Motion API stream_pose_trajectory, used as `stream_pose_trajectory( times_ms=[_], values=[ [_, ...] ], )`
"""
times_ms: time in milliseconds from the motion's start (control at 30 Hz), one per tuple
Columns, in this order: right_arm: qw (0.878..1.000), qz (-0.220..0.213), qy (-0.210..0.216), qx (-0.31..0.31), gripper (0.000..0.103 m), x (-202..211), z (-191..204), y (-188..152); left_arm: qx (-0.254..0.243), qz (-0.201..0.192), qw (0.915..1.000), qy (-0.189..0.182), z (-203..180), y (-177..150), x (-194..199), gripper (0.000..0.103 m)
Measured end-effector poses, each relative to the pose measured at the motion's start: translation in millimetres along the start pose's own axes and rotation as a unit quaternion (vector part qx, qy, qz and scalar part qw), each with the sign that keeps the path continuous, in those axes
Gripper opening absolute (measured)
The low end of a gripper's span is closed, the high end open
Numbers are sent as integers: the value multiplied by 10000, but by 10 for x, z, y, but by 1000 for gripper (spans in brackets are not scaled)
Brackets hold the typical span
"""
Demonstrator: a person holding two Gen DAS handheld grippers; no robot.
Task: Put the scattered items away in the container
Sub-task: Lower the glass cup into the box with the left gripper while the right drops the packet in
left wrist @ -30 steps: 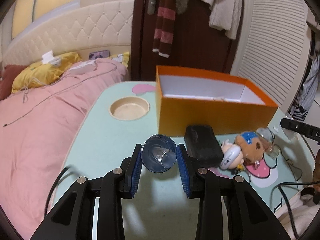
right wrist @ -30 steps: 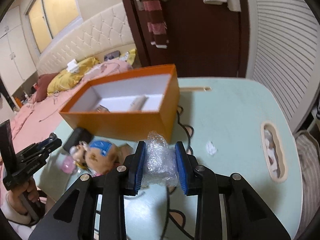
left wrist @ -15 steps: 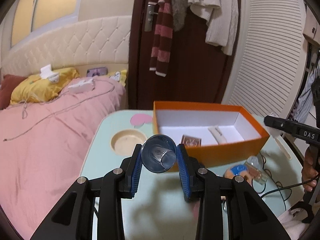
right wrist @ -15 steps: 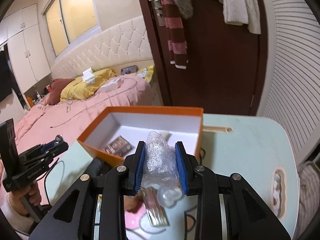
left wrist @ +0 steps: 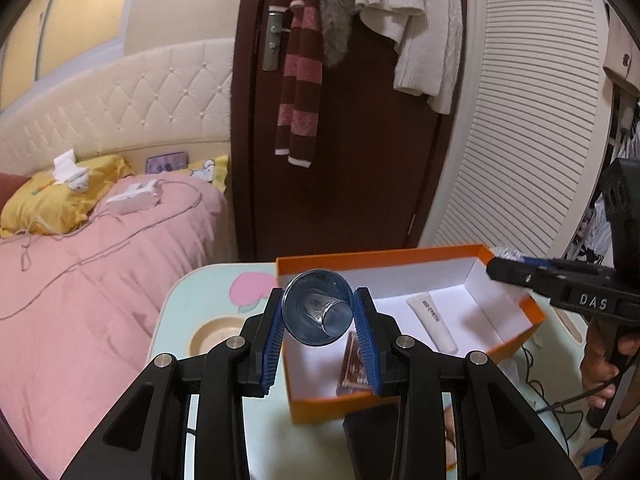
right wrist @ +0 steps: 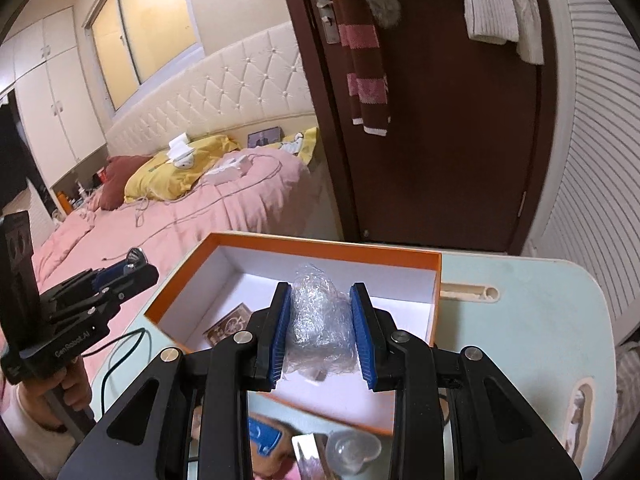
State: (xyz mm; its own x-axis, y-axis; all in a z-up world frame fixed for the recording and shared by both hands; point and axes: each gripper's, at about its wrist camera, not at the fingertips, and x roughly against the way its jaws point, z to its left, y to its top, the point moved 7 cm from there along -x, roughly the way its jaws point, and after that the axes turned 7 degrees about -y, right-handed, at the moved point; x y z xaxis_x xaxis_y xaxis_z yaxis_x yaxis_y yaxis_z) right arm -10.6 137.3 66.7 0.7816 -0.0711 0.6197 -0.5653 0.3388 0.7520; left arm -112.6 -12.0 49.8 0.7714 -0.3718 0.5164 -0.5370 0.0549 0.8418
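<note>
While both hover above the orange box [left wrist: 404, 396], we pinch a clear cup [left wrist: 318, 312] in our left hand-held gripper [left wrist: 319, 334] and crumpled plastic wrap [right wrist: 320, 316] in our right hand-held gripper [right wrist: 320, 330].

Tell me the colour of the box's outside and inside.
Box: orange outside, white inside; clearest in the right wrist view.

"DAS" on the right gripper [left wrist: 504, 270] body; "GenRobot.AI" on the left gripper [right wrist: 134, 266] body.
</note>
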Motion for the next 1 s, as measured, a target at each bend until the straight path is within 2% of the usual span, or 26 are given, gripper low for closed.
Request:
stream_pose_trajectory(
  times_ms=[400, 600, 1000],
  values=[
    [9991, 269, 154, -279, 32, -334, -55, -4, -28, 305, 9994, -154, -47, 32, -406, 32],
    [9995, 231, 110, -205, 32, -370, -34, -2, 28, 450, 9989, -131, -8, -24, -504, 32],
    [9999, 157, 2, -53, 32, -433, 12, -3, 69, 499, 9986, -161, 1, -65, -564, 32]
  ],
)
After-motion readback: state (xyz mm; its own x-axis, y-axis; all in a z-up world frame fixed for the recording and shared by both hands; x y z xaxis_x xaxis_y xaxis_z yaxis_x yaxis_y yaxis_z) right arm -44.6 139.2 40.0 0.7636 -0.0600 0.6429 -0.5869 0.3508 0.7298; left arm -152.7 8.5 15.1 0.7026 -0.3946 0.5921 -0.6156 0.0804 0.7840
